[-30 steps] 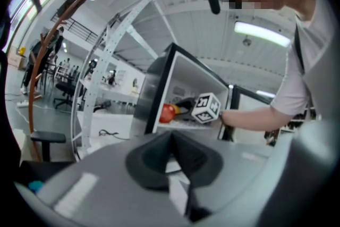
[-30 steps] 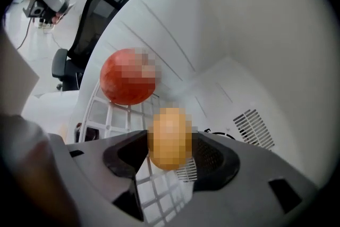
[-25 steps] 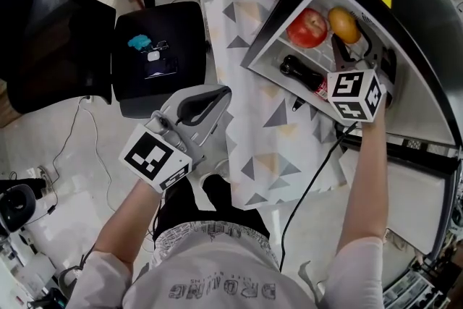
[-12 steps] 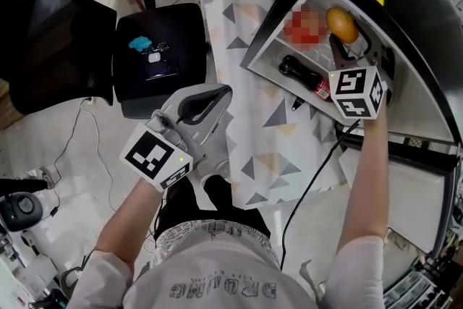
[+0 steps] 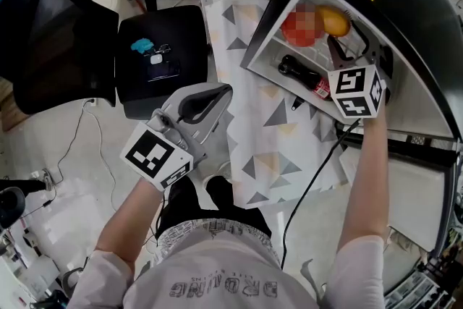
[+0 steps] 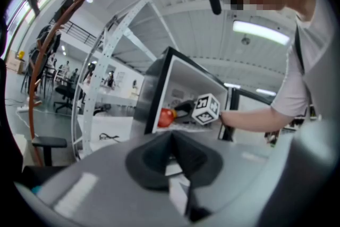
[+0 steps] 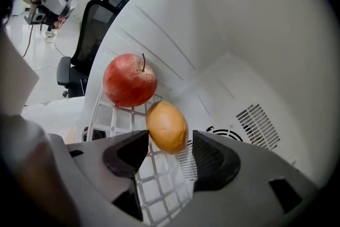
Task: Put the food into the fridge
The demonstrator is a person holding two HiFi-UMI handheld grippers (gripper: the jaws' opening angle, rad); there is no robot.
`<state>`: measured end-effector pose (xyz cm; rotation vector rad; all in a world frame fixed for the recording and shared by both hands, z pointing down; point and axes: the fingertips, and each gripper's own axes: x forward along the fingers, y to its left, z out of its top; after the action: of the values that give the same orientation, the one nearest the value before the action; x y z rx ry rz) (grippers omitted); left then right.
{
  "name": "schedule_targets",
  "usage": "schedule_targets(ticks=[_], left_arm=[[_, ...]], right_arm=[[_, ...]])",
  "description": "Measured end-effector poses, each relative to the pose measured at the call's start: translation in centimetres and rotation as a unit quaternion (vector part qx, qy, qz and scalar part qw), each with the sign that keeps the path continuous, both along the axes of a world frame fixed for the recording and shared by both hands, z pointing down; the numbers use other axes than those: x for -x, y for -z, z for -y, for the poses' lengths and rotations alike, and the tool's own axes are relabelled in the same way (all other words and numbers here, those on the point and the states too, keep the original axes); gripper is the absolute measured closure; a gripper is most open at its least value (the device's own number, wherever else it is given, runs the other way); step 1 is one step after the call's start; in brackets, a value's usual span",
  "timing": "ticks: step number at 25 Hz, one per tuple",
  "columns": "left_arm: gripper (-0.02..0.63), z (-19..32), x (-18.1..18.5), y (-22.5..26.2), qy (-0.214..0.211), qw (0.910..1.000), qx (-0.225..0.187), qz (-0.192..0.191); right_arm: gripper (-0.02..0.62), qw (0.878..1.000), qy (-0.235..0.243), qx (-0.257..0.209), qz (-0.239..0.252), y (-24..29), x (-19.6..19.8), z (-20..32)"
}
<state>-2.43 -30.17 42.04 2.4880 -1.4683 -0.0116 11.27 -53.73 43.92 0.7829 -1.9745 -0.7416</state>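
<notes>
Pale floor point(image 5: 65, 177) spreads under me, and a black seat point(image 5: 173, 40) with a few small things on it stands off to my left. Ahead on my right is the table point(image 5: 271, 155) under its triangle-patterned cloth, and on it the black fridge point(image 5: 405, 25), its white inside open toward me. A white wire shelf point(image 7: 159, 183) crosses the upper part, and a dark bottle point(image 5: 300, 74) lies on its side on the level below. On the shelf the red apple point(image 7: 130, 80) sits farther in, and the orange point(image 7: 167, 126) rests just in front of it, the two close together or touching. My right tongs point(image 7: 170, 141) reach into the fridge with the jaws apart, one on either side of the orange. I see a sliver of gap at one pad, so I judge the fruit released and lying on the grid, not gripped. My left tongs point(image 6: 171, 138) hang back beside the table edge, clenched on nothing. I take this to be the end of placing the orange. The next move calls for drawing my right tongs straight back and a little up, jaws kept wide. A round fruit on wire bars could roll if a pad brushes it, and the apple beside it could be nudged too. No other food shows outside the fridge.
</notes>
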Motion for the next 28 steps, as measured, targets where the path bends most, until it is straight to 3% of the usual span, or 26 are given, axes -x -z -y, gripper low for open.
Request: schedule_targets(ticks=[17,28], left_arm=[[0.598,-1.2,-1.4,2.9,-0.031,0.9992,-0.015,0.02],[0.598,-2.6,-1.5,6.0,-0.059,0.9971,-0.032,0.036]], right_arm=[[0.342,0.999,-0.021,0.009,0.044,1.6,-1.0,-3.1],[0.388,0.991,-0.054,0.002,0.12,5.3,-2.4,-7.4]])
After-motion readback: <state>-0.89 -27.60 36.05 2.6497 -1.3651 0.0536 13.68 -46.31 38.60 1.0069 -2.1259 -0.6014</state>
